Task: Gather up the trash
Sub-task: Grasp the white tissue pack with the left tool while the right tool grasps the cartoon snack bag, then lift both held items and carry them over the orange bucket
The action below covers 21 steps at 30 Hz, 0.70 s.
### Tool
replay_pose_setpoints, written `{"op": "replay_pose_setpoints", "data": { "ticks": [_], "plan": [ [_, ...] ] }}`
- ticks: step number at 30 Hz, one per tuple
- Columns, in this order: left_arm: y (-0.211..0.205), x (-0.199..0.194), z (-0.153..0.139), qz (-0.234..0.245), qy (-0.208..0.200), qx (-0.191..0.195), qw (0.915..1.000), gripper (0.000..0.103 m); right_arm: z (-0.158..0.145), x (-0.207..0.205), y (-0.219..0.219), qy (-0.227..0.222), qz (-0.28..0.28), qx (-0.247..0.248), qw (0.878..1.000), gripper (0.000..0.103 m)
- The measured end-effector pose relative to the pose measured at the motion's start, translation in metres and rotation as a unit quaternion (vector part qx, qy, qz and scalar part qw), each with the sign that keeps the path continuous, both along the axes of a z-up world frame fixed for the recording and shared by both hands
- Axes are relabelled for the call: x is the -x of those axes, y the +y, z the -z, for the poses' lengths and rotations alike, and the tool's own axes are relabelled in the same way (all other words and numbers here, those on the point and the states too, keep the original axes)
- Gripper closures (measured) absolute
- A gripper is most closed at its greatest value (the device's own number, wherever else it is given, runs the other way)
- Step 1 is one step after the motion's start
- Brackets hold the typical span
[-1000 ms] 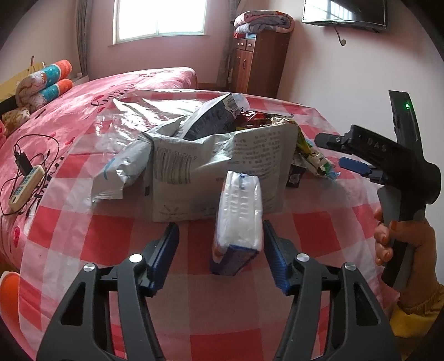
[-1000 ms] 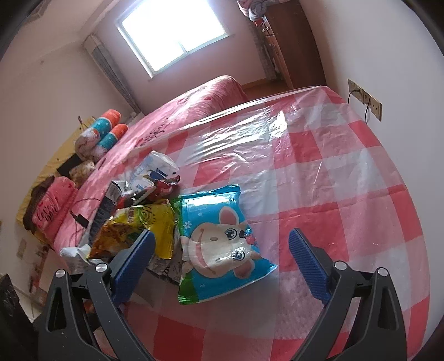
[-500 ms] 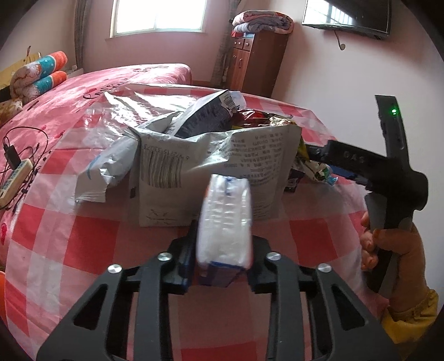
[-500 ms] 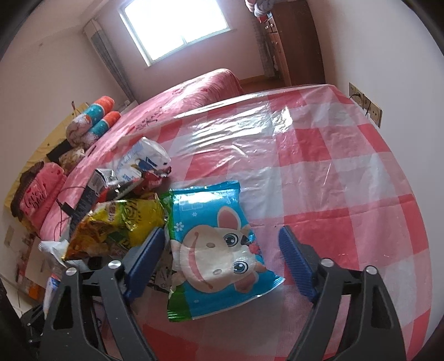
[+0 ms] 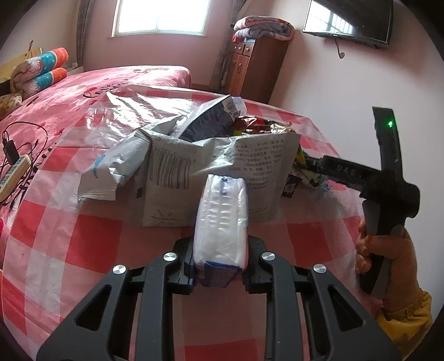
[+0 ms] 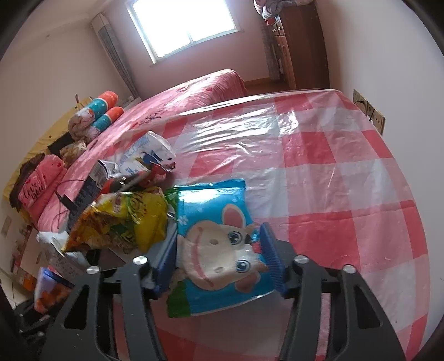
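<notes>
white packet (image 5: 220, 222) between jaws (clamped)

Two handheld grippers are seen over the checked tablecloth (image 6: 347, 155): the left gripper (image 5: 219, 263) and the right gripper (image 6: 219, 261). One white tissue pack (image 5: 222, 219) is counted, one blue rabbit snack bag (image 6: 219, 244), one yellow snack bag (image 6: 125, 222) and one large grey printed bag (image 5: 222, 163). Two rolled pillows (image 5: 38, 69) are stacked on one bed (image 5: 116, 83). One wooden cabinet (image 5: 258, 69) is counted, and one wall television (image 5: 349, 19).
</notes>
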<state>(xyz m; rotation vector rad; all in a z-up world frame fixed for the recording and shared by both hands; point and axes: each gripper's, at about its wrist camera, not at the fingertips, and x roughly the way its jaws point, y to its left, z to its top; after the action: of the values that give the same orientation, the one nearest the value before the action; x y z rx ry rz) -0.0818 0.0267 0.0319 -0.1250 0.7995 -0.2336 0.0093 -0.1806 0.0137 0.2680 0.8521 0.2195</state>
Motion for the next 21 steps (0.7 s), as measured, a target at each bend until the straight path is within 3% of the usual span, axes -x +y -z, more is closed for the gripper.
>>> {"op": "replay_pose_setpoints", "data": {
  "ticks": [7,21],
  "plan": [
    [0.007,0.009,-0.008,0.001,-0.012,0.009,0.9999,0.078,0.0,0.004,-0.004,-0.003,0.007,-0.001,1.0,0.055],
    [0.029,0.031,-0.017,0.007,-0.029,0.024,0.9993,0.078,-0.007,0.028,-0.028,-0.039,0.052,-0.045,0.997,0.057]
  ]
}}
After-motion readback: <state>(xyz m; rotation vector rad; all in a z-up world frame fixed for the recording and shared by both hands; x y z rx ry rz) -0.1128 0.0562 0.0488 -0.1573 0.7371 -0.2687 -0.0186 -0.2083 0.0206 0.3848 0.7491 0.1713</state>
